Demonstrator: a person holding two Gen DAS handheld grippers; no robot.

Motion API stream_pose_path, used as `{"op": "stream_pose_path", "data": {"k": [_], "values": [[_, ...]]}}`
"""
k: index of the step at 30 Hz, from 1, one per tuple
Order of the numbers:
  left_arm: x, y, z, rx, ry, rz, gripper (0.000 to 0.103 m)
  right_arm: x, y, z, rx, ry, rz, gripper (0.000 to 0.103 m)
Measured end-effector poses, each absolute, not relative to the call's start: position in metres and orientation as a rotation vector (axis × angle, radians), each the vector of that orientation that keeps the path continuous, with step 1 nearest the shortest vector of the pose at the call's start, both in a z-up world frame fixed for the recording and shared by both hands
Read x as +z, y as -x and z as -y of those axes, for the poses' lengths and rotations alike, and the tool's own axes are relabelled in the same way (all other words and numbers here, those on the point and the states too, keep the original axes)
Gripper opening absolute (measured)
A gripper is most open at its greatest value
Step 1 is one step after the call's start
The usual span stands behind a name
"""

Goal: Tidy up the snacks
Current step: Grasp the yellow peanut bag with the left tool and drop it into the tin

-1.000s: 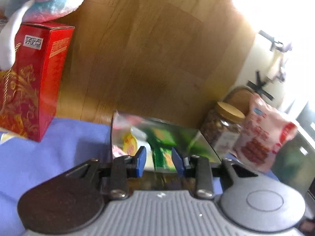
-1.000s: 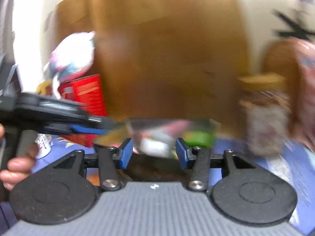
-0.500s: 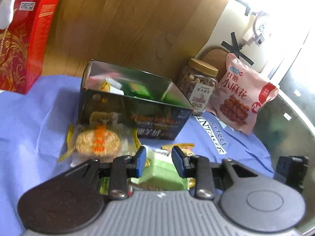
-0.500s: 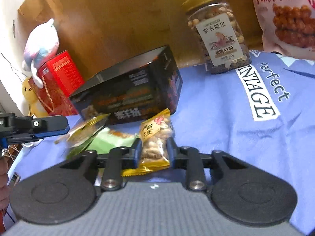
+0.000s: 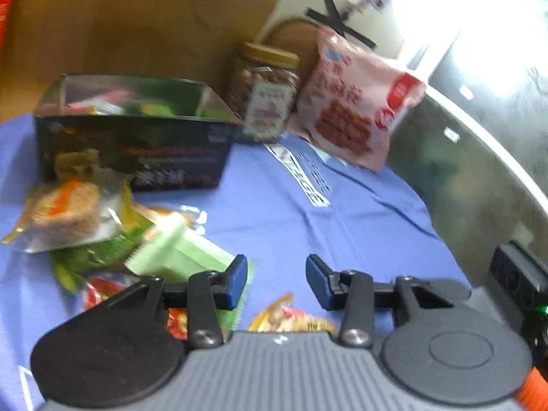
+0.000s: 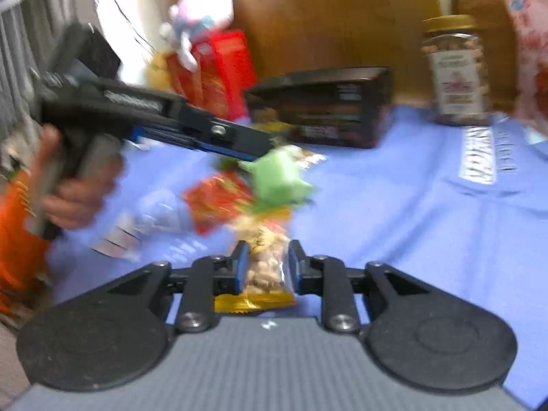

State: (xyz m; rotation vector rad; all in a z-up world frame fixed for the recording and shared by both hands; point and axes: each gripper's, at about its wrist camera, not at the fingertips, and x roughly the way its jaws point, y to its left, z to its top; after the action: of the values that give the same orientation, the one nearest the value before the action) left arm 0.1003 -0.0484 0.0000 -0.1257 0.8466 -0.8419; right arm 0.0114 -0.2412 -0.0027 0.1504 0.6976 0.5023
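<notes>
A dark open box (image 5: 133, 150) with snacks inside stands on the blue cloth; it also shows in the right wrist view (image 6: 328, 106). In front of it lie loose snacks: a round cracker pack (image 5: 65, 205), a pale green pack (image 5: 178, 253) (image 6: 277, 178) and a red pack (image 6: 219, 198). My left gripper (image 5: 276, 282) is open and empty, low over the cloth just right of the green pack. My right gripper (image 6: 265, 267) is shut on a yellow-edged peanut packet (image 6: 263, 270), held near the cloth.
A nut jar (image 5: 263, 92) (image 6: 455, 68) and a pink snack bag (image 5: 352, 102) stand behind the box on the right. A red carton with a plush toy (image 6: 212, 68) stands at the back left. A grey metal edge (image 5: 479, 144) bounds the cloth on the right.
My left gripper has opened and shifted right of the green pack. My right gripper has closed on the peanut packet and pulled it back from the pile.
</notes>
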Motion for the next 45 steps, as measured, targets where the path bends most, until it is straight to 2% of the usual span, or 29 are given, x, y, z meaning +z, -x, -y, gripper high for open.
{"op": "stream_pose_path", "data": {"k": [1, 5, 9, 12, 15, 17, 20, 21, 22, 27, 29, 31, 36, 39, 40, 43, 45], "values": [[-0.002, -0.098, 0.051, -0.851, 0.117, -0.853, 0.039, -0.003, -0.009, 0.246, 0.445, -0.160, -0.678, 0.046], [-0.009, -0.092, 0.059, -0.876, 0.079, -0.881, 0.039, 0.005, 0.014, 0.263, 0.361, -0.259, -0.587, 0.046], [-0.018, -0.087, 0.060, -0.890, 0.058, -0.912, 0.039, 0.007, 0.036, 0.244, 0.394, -0.181, -0.571, 0.046], [-0.025, -0.079, 0.058, -0.891, 0.052, -0.916, 0.046, 0.003, 0.040, 0.232, 0.350, -0.110, -0.597, 0.046], [-0.028, -0.074, 0.055, -0.892, 0.056, -0.911, 0.047, -0.006, 0.036, 0.231, 0.292, -0.071, -0.620, 0.046], [-0.032, -0.071, 0.052, -0.901, 0.081, -0.926, 0.044, -0.007, 0.035, 0.233, 0.308, -0.083, -0.631, 0.046], [-0.035, -0.065, 0.047, -0.913, 0.101, -0.921, 0.031, -0.007, 0.031, 0.223, 0.329, -0.016, -0.639, 0.043], [-0.037, -0.064, 0.046, -0.926, 0.111, -0.937, 0.018, -0.008, 0.028, 0.217, 0.334, -0.001, -0.642, 0.042], [-0.038, -0.066, 0.044, -0.940, 0.132, -0.956, 0.013, -0.008, 0.025, 0.211, 0.335, 0.022, -0.639, 0.036], [-0.039, -0.071, 0.032, -0.865, 0.142, -0.959, 0.018, -0.005, 0.019, 0.193, 0.335, 0.107, -0.633, 0.037], [-0.037, -0.074, 0.025, -0.876, 0.186, -0.972, 0.024, -0.003, 0.024, 0.198, 0.327, 0.097, -0.647, 0.038], [-0.033, -0.077, 0.020, -0.885, 0.229, -0.974, 0.041, 0.001, 0.032, 0.207, 0.329, 0.074, -0.645, 0.038], [-0.030, -0.080, 0.026, -0.906, 0.276, -0.967, 0.051, 0.020, 0.043, 0.240, 0.287, -0.028, -0.608, 0.039], [-0.035, -0.081, 0.039, -0.884, 0.272, -0.988, 0.051, 0.023, 0.031, 0.250, 0.281, -0.050, -0.586, 0.057], [-0.037, -0.080, 0.042, -0.881, 0.274, -0.994, 0.048, 0.021, 0.023, 0.250, 0.303, -0.036, -0.585, 0.065], [-0.041, -0.082, 0.045, -0.834, 0.248, -0.992, 0.033, 0.012, -0.001, 0.244, 0.396, 0.042, -0.613, 0.070], [-0.043, -0.084, 0.043, -0.829, 0.268, -1.002, 0.030, 0.003, -0.017, 0.242, 0.446, 0.100, -0.648, 0.076]]}}
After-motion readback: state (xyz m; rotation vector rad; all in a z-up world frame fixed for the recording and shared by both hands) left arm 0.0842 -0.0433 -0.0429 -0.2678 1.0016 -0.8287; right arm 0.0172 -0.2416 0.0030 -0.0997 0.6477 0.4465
